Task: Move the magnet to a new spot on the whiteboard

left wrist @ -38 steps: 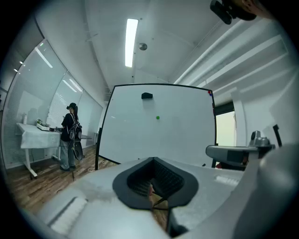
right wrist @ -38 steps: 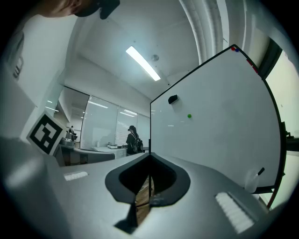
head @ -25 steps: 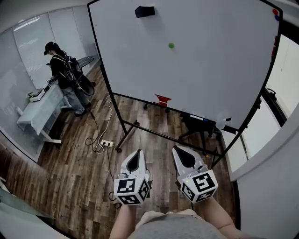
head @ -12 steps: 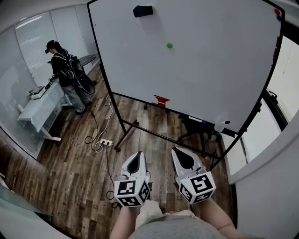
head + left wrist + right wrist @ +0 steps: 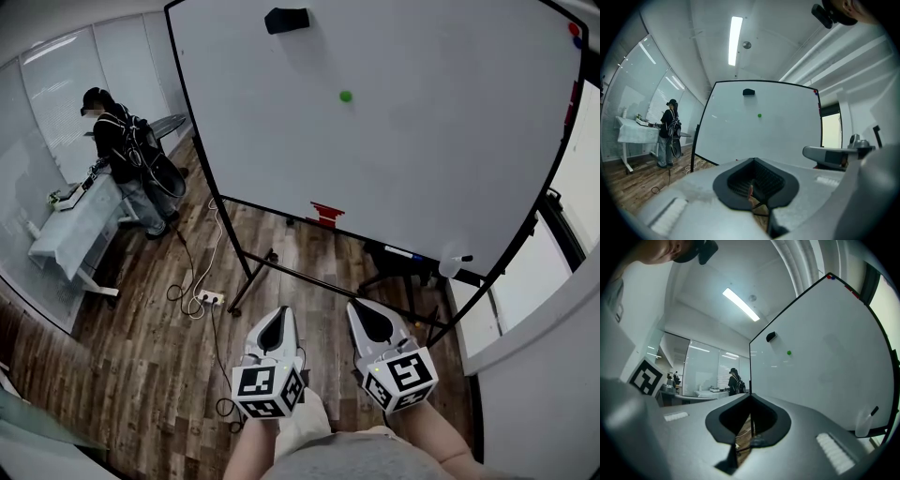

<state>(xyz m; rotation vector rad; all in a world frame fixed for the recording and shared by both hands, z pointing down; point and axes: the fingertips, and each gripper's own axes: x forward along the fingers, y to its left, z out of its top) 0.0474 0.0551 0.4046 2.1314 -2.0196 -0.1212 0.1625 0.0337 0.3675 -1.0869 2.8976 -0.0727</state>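
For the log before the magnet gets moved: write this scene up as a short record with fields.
magnet: green magnet, stuck on the whiteboard, upper middle, untouched
also on board: black eraser near the top edge
left hand-held gripper: shut, empty, pointed at the board, well short of it
right hand-held gripper: shut, empty, beside the left one, also short of the board
bystander: person standing at a table, far left
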